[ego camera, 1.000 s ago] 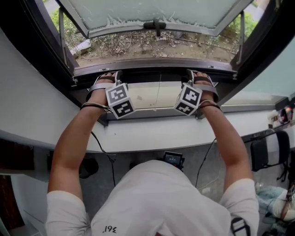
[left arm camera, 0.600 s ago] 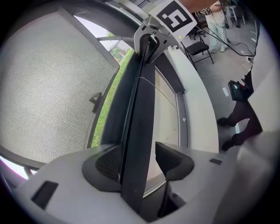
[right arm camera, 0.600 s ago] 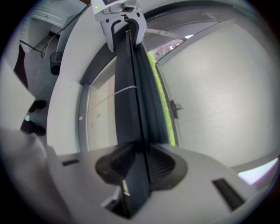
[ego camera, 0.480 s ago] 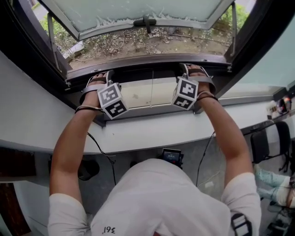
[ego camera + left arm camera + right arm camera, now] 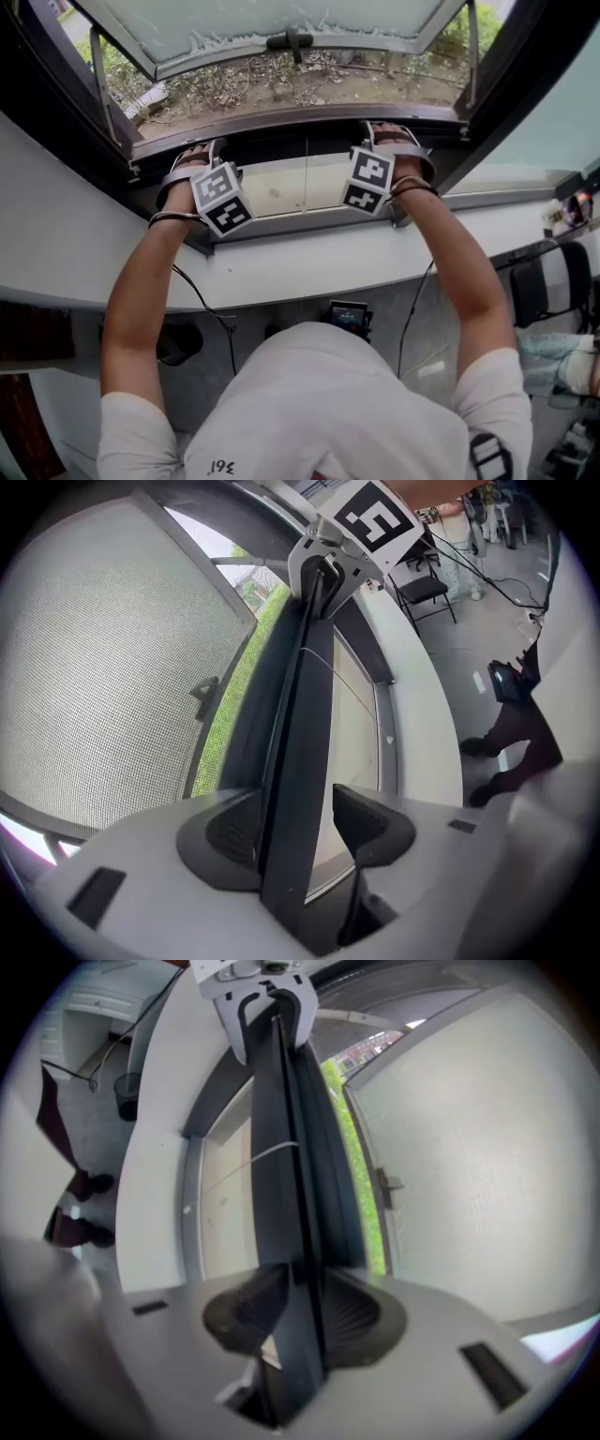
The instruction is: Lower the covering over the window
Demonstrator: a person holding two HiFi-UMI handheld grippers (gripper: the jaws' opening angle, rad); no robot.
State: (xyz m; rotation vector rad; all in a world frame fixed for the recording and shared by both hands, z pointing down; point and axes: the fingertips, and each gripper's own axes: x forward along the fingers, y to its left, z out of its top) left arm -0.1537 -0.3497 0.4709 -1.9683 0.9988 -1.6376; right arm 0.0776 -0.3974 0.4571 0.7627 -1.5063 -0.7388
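**Both grippers on the rail, low in the window**

Left side first: the left gripper (image 5: 295, 829) straddles the dark bottom rail (image 5: 302, 705) of the covering with its jaws apart. One pad lies against the rail's outer face. The other stands off it, with a sliver of pale pane showing between. More guide than clamp, we judge: it steadies that end so the rail can travel level.

Along the rail now. It runs straight from one gripper to the other, low in the opening, just above the white sill (image 5: 281, 270). Beyond it the frosted sash (image 5: 262, 23) hangs pushed outward over scrubby ground. The sheet above the rail we cannot pick out in any view, so how much of the window is covered is unclear. With the rail this low, we reckon the pull is near its end.

Over to the right: the right gripper (image 5: 295, 1312) has the same rail between its jaws, a pad sitting against each face, though those jaws have just been easing a little wider. Two holds well apart make sense, since a long thin rail pulled from one end would tilt and jam.

Containers? Only what looks like a dark bin (image 5: 124, 1089) on the floor, and what is in it we cannot tell.
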